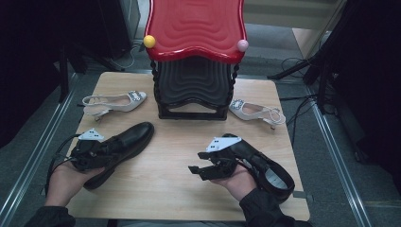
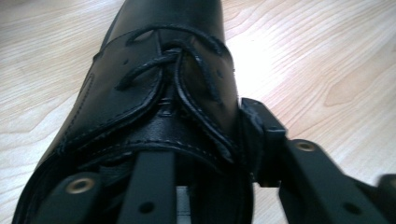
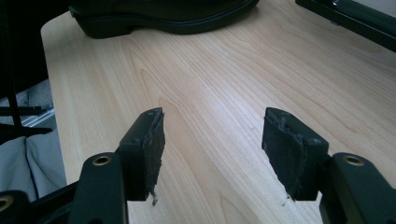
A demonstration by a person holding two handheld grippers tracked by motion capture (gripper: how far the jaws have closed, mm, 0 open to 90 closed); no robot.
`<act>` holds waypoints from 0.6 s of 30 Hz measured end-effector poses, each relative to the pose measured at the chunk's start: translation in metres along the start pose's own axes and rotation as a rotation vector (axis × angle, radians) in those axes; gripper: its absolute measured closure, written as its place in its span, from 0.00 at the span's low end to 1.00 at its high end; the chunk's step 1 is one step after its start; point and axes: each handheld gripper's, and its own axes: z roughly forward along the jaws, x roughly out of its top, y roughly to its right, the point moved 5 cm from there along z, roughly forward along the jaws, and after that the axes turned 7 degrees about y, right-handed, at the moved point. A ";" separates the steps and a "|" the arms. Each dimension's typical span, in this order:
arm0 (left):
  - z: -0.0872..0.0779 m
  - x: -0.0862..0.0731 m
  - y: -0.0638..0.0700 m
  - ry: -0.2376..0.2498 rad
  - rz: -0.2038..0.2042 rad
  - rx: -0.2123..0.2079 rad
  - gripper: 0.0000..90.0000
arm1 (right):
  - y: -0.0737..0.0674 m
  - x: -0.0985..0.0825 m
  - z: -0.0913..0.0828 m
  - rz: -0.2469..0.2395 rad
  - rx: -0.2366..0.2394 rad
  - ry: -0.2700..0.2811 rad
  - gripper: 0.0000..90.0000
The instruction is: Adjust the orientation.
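Left gripper (image 1: 106, 150) clamped on the black lace-up shoe (image 2: 154, 84): one jaw down inside the opening, the other pressed against the outer side wall, so only partly closed, with the leather collar pinched between. Held by the rear half only, toe pointing up toward the red-topped stand (image 1: 194, 28), short of its base and off to its left. Sole seemingly low over the table (image 1: 179, 189); cannot tell whether resting on it or just lifted.

Right gripper (image 3: 212, 140) wide open with nothing between the pads, hovering over bare wood in front of the stand. Beside that hand, the second black shoe (image 1: 265, 165), in front of the stand and to its right.

Farther out, one white heeled sandal (image 1: 116, 101) at the stand's left, another (image 1: 255, 111) at its right.

Likely trouble: a grip on one soft wall, well behind the shoe's middle. On a lift, toe probably sagging, leather folding and sliding out of the pads. With a drooping toe, a knock against the stand's lower shelf or the left sandal also possible.
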 end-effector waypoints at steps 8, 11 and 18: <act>-0.003 0.007 0.008 -0.017 0.005 -0.017 0.86 | 0.001 0.001 -0.002 0.019 -0.010 0.014 0.44; -0.002 0.012 0.016 -0.013 0.010 -0.042 0.86 | 0.001 0.001 -0.002 0.020 -0.015 0.011 0.43; 0.007 0.030 0.042 0.003 0.046 -0.093 0.86 | 0.002 -0.002 -0.007 0.038 -0.033 0.021 0.43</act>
